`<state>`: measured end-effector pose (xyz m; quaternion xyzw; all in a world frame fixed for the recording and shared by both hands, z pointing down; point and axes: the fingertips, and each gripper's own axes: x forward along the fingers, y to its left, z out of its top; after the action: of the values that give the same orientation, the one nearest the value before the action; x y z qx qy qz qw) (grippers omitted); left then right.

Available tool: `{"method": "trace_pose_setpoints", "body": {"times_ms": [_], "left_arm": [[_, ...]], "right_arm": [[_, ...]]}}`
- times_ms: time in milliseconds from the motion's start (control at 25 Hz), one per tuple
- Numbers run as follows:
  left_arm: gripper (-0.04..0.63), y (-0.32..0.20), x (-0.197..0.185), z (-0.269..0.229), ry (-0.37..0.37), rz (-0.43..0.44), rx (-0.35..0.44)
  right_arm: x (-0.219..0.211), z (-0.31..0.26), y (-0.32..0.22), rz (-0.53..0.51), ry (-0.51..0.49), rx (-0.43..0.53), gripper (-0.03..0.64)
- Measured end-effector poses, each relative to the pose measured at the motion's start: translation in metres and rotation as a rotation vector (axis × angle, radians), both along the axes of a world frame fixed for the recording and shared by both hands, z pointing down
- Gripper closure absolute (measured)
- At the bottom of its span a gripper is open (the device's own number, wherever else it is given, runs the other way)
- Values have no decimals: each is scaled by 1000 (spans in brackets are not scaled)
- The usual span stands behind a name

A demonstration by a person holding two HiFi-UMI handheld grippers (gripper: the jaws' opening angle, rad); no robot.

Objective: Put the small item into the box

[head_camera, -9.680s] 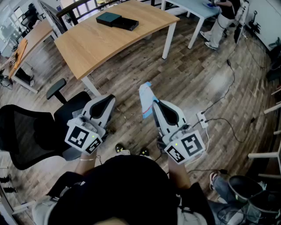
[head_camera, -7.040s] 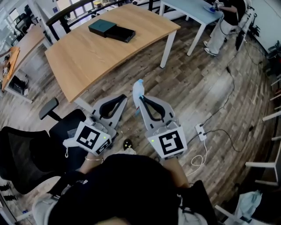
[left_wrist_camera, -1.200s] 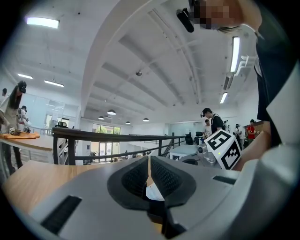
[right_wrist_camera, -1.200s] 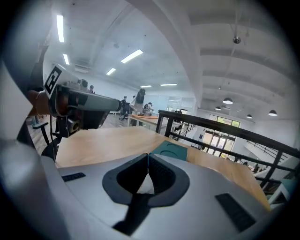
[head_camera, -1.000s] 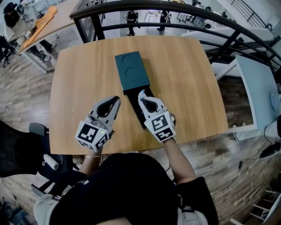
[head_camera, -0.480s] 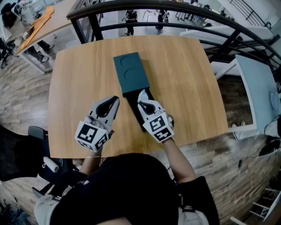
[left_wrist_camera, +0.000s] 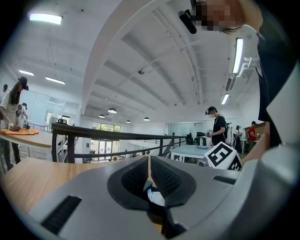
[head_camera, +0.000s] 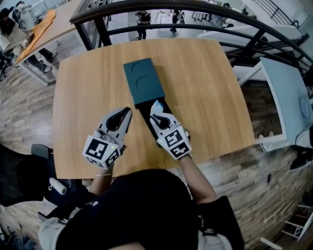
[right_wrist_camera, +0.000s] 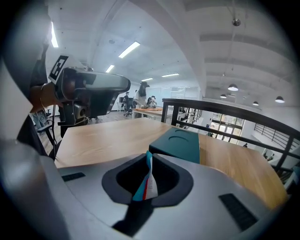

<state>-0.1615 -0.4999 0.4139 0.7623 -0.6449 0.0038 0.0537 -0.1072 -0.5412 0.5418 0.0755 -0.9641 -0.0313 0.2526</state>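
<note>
A dark teal box lid (head_camera: 143,80) lies mid-table on the wooden table (head_camera: 83,93), with a black box tray (head_camera: 145,116) right behind it toward me. My right gripper (head_camera: 154,108) hovers over the black tray, shut on a small blue-and-white packet (head_camera: 156,104). In the right gripper view the packet (right_wrist_camera: 147,181) stands pinched in the right gripper (right_wrist_camera: 149,164), and the teal lid (right_wrist_camera: 180,145) lies just ahead. My left gripper (head_camera: 128,111) is shut and empty, left of the tray. In the left gripper view the left gripper (left_wrist_camera: 149,161) shows no gap.
A black railing (head_camera: 171,9) runs past the table's far edge. A black office chair (head_camera: 14,171) stands at the lower left and a pale table (head_camera: 288,93) at the right. People stand at distant desks (left_wrist_camera: 218,129). The table's near edge (head_camera: 146,168) is by my body.
I have walked from the open floor to the table. Over the last second the right gripper with the packet has drifted slightly left and toward me over the black tray; the left gripper has barely moved.
</note>
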Motion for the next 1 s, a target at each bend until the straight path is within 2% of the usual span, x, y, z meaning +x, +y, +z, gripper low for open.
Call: {"method": "trace_pose_setpoints", "body": {"times_ms": [480,560,600,640,1000], "left_arm": [[571,3,4,1,3,21,-8],[571,2,4,1,5,19,-8],[571,1,4,1,5,21,-7],[571,0,4,1,5,24,-7],[571,-8,10,-1,8,34,-2]], "right_arm": [[9,6,10,12,17,-52,582],[11,4,10,17,14,-60,553],[12,4,9,21,14,-65,509],[12,4,9,26,12,-68,503],[15,-19,1,63,-80,-106,503]]}}
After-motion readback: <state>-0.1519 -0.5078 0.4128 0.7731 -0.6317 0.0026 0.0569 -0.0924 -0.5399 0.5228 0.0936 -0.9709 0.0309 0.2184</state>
